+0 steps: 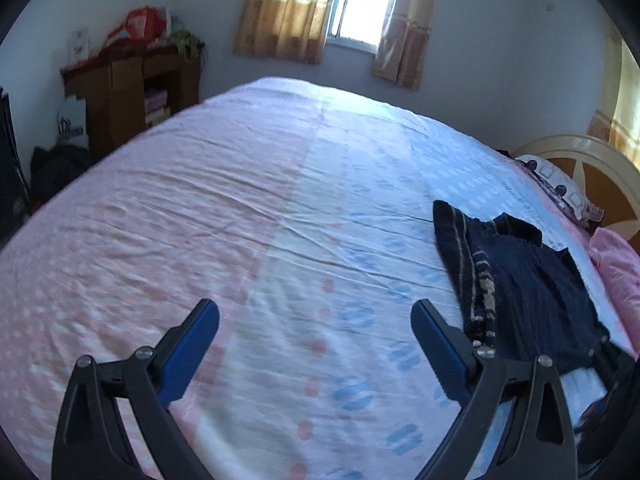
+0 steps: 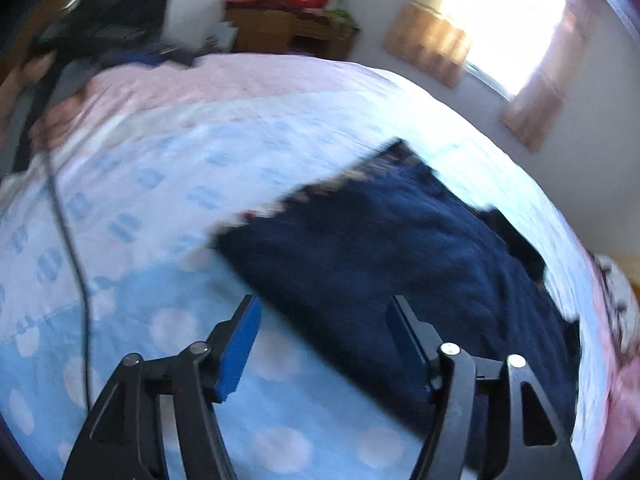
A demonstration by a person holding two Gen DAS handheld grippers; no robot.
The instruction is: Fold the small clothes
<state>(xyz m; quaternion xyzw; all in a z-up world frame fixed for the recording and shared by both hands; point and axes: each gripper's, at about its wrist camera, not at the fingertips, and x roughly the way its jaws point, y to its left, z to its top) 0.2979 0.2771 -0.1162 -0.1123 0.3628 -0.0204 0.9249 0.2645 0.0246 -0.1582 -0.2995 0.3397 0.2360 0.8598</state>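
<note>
- The dark garment [image 2: 380, 264] lies spread flat on the bed [image 1: 240, 200], near the pillows [image 1: 560, 188], ready for folding.
- Our right gripper [image 2: 322, 344] hangs over its near edge, fingers apart, holding nothing, probably lining up a pinch.
- Our left gripper [image 1: 316, 344] hovers over bare sheet beside it, fingers wide apart.

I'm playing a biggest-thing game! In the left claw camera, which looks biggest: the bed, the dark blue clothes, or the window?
1. Bed, by far.
2. Dark blue clothes.
3. Window, though it is farther away, so it only looks smallest.
</note>
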